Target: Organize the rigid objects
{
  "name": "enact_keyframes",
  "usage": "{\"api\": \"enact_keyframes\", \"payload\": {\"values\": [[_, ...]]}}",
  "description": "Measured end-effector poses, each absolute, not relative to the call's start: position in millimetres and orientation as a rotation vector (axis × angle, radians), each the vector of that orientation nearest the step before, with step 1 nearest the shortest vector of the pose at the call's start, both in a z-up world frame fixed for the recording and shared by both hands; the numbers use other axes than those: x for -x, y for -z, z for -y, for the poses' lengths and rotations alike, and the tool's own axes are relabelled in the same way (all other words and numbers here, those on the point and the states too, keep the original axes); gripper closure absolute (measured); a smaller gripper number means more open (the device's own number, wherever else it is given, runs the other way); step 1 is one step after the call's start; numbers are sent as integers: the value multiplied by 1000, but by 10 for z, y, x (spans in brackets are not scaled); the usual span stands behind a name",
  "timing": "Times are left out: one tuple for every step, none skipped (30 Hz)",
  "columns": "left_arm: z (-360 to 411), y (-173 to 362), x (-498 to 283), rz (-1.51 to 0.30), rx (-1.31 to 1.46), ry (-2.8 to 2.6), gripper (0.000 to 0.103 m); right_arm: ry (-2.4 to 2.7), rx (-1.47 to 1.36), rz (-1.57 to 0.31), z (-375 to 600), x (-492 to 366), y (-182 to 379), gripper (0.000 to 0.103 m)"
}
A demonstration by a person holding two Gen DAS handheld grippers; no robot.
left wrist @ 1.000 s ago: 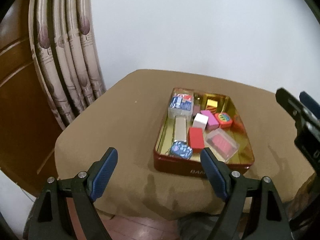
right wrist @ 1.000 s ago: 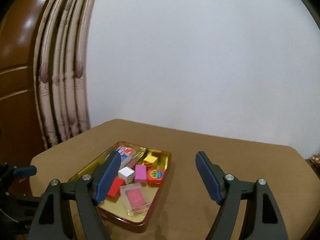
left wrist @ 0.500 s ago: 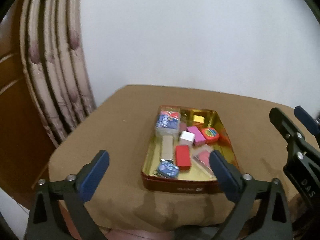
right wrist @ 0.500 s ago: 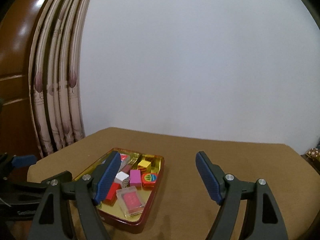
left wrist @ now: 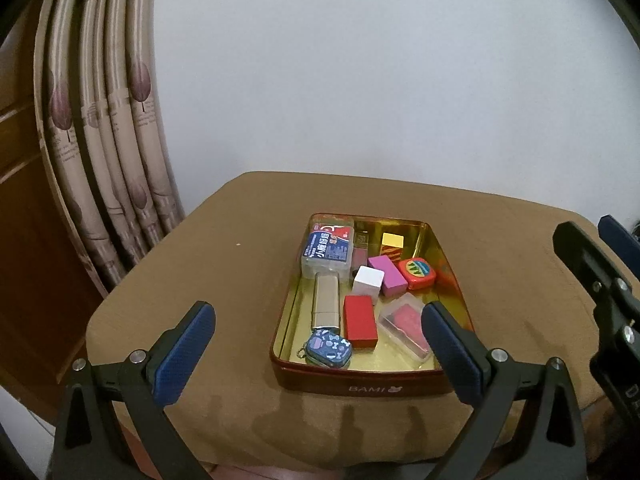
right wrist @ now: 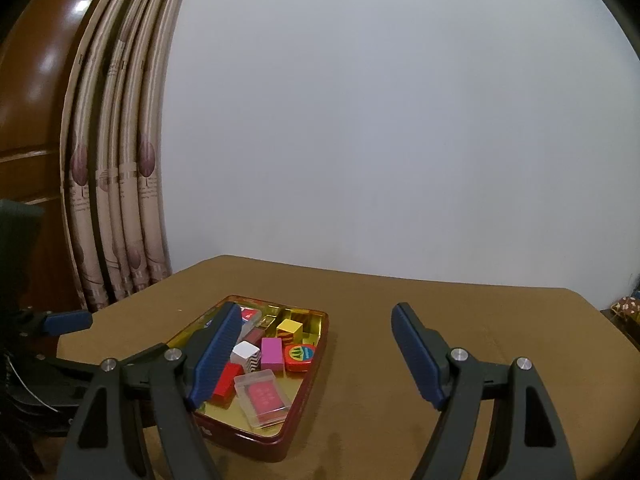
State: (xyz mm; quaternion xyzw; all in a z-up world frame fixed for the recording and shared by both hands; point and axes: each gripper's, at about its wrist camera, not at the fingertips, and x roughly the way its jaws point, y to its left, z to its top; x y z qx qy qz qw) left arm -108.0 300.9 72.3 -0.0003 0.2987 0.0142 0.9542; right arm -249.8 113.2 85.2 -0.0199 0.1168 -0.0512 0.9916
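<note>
Red-walled and gold-lined, the tin [left wrist: 360, 380] on the brown-clothed table [left wrist: 208, 264] lies just ahead of the left tongs [left wrist: 316, 356] and ahead-left of the right tongs [right wrist: 316, 354], gathering every small rigid piece — red block [left wrist: 360, 322], white cube [left wrist: 368, 280], pink block [left wrist: 387, 275], clear case [left wrist: 404, 330], blue tin [left wrist: 328, 348]. Both tongs hang spread wide and empty, a pose that I judge fits either reaching in or having finished. Against a second ago, both have drawn back and tilted up, so the tin looks smaller and lower.
</note>
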Motion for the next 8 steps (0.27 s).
{"api": "enact_keyframes", "payload": {"values": [[-3012, -722, 1078, -607, 4, -29, 1, 103, 42, -233, -1145, 2506, -850, 24], [-3020, -723, 1078, -610, 12, -27, 1, 100, 43, -235, -1155, 2509, -850, 24], [-3032, -726, 1082, -613, 20, -22, 1, 100, 44, -235, -1160, 2515, -851, 24], [-3041, -728, 1084, -614, 27, -21, 1, 99, 44, -234, -1170, 2524, -853, 24], [-3046, -733, 1088, -614, 28, -25, 1, 98, 45, -232, -1178, 2529, -855, 24], [-3037, -745, 1093, -614, 22, -33, 1, 98, 48, -232, -1189, 2535, -856, 24], [-3030, -752, 1091, -617, 17, -36, 1, 97, 49, -232, -1193, 2535, -861, 24], [-3022, -755, 1082, -629, 13, -33, 1, 93, 48, -232, -1198, 2536, -864, 24]]}}
